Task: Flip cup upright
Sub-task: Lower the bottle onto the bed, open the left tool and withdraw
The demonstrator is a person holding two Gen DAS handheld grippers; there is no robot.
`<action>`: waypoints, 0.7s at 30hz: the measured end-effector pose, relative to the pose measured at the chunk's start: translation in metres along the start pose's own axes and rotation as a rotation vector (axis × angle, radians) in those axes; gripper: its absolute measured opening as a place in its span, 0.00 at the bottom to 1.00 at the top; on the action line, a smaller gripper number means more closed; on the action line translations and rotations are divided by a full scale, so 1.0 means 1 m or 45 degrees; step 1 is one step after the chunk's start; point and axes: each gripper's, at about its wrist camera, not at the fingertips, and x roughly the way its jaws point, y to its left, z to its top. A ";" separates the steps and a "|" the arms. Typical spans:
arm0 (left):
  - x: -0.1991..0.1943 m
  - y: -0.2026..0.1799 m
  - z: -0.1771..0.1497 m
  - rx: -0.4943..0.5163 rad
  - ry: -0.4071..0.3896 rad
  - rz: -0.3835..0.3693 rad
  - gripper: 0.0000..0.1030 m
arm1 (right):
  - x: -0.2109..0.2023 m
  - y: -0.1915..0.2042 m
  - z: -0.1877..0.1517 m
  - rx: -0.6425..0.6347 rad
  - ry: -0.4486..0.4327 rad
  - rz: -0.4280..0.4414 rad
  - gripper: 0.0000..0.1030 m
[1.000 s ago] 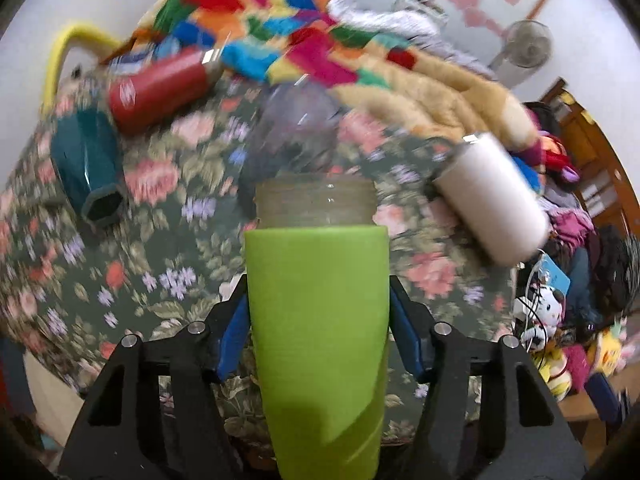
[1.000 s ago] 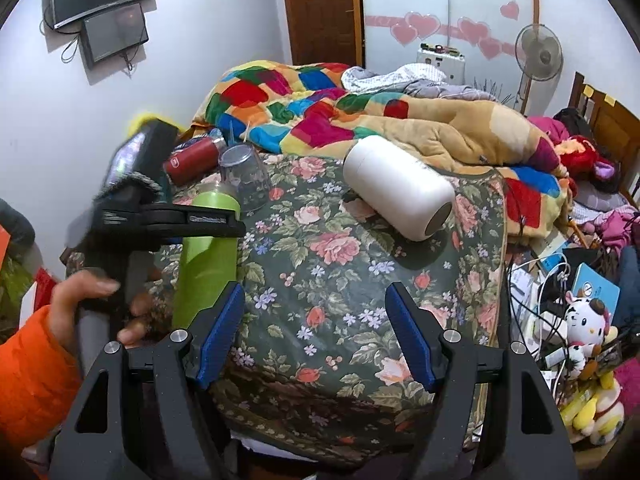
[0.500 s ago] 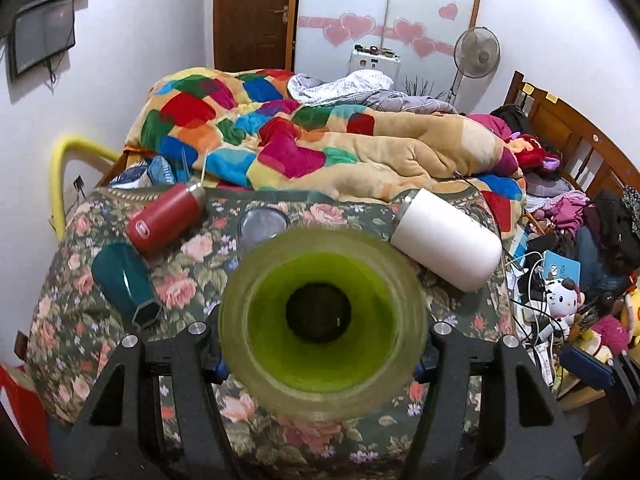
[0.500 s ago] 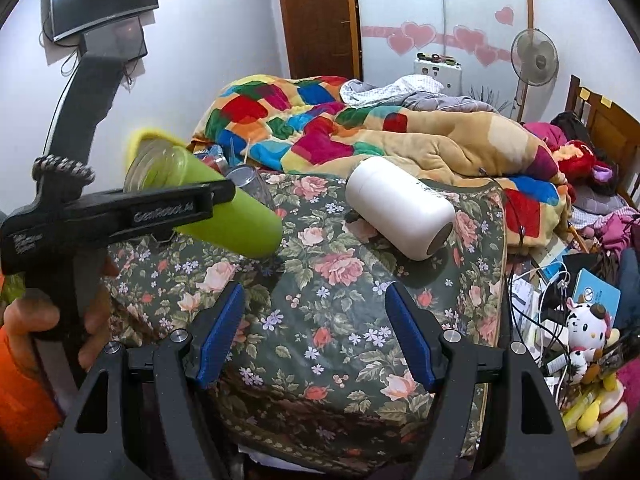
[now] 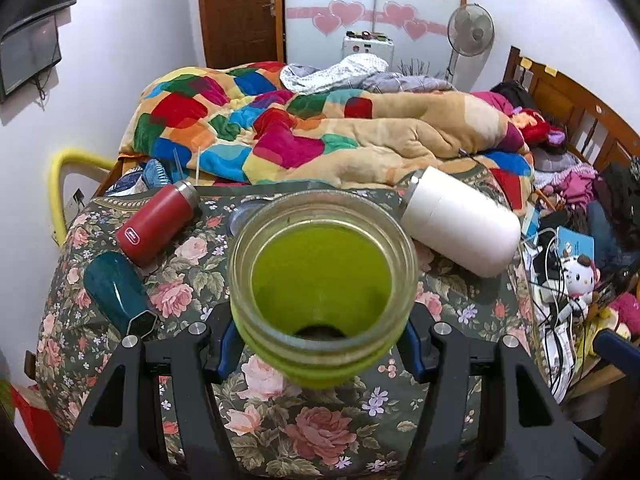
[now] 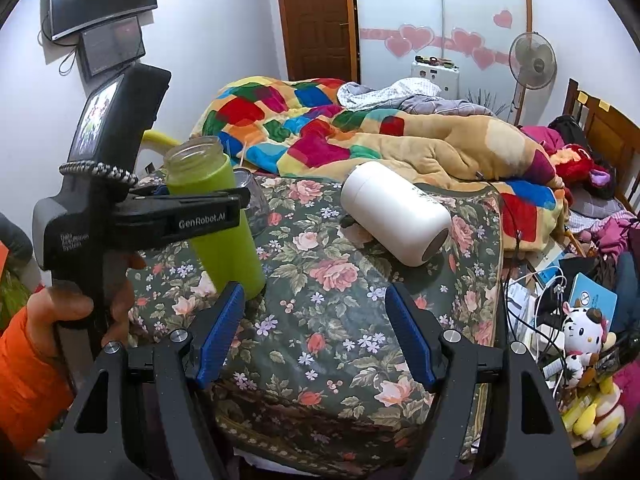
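The left gripper point(image 5: 322, 344) is clamping the green cup point(image 5: 323, 280) at mid-body, its open mouth tipping toward 11 o'clock in the right wrist view, its base sitting low over the floral cloth point(image 6: 320, 320); whether they are touching is hidden behind a blue finger. The cup is blocking most of both left pads and a clear cup behind it. The right gripper point(image 6: 316, 334) is hovering with jaws wide, holding nothing. At 2 o'clock, 1 white bottle point(image 6: 396, 214) is lying sideways.
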 end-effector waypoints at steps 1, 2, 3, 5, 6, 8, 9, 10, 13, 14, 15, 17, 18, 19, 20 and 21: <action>0.002 -0.001 -0.001 0.006 0.013 -0.003 0.61 | 0.000 0.000 0.000 0.000 0.002 0.001 0.68; 0.002 -0.002 -0.001 0.011 0.004 -0.001 0.61 | 0.001 0.001 -0.001 0.001 0.003 0.001 0.68; 0.002 -0.002 0.000 0.017 0.009 -0.005 0.61 | 0.001 0.001 -0.001 0.003 0.003 0.003 0.68; 0.002 -0.002 0.001 0.019 0.025 -0.019 0.61 | 0.000 0.001 -0.001 0.006 0.002 0.006 0.68; 0.002 -0.001 0.002 0.015 0.031 -0.024 0.61 | -0.001 0.001 -0.001 0.007 0.001 0.006 0.68; -0.003 0.003 0.003 -0.005 0.011 -0.015 0.62 | -0.001 0.001 -0.001 0.007 -0.002 0.006 0.68; -0.005 0.004 0.004 -0.007 0.004 -0.019 0.63 | -0.002 0.001 -0.001 0.006 -0.005 0.005 0.68; -0.009 0.006 0.005 -0.011 0.005 -0.032 0.67 | -0.003 0.002 0.000 0.006 -0.008 0.005 0.68; -0.024 0.011 0.006 -0.016 -0.004 -0.055 0.69 | -0.009 0.003 0.002 0.007 -0.027 0.003 0.68; -0.034 0.013 0.006 -0.016 -0.016 -0.074 0.69 | -0.013 0.004 0.003 0.008 -0.038 0.004 0.68; -0.042 0.015 0.005 -0.016 -0.033 -0.080 0.69 | -0.016 0.005 0.005 0.009 -0.052 0.010 0.68; -0.065 0.019 0.005 -0.012 -0.094 -0.076 0.69 | -0.027 0.007 0.008 0.009 -0.088 0.012 0.68; -0.079 0.021 0.004 -0.007 -0.129 -0.075 0.69 | -0.032 0.007 0.009 0.010 -0.104 0.014 0.68; -0.095 0.024 0.004 -0.001 -0.171 -0.075 0.69 | -0.039 0.009 0.012 0.012 -0.128 0.016 0.68; -0.109 0.025 0.003 0.004 -0.211 -0.074 0.69 | -0.048 0.011 0.014 0.013 -0.158 0.019 0.68; -0.120 0.027 0.002 0.008 -0.243 -0.072 0.70 | -0.054 0.012 0.016 0.014 -0.181 0.023 0.68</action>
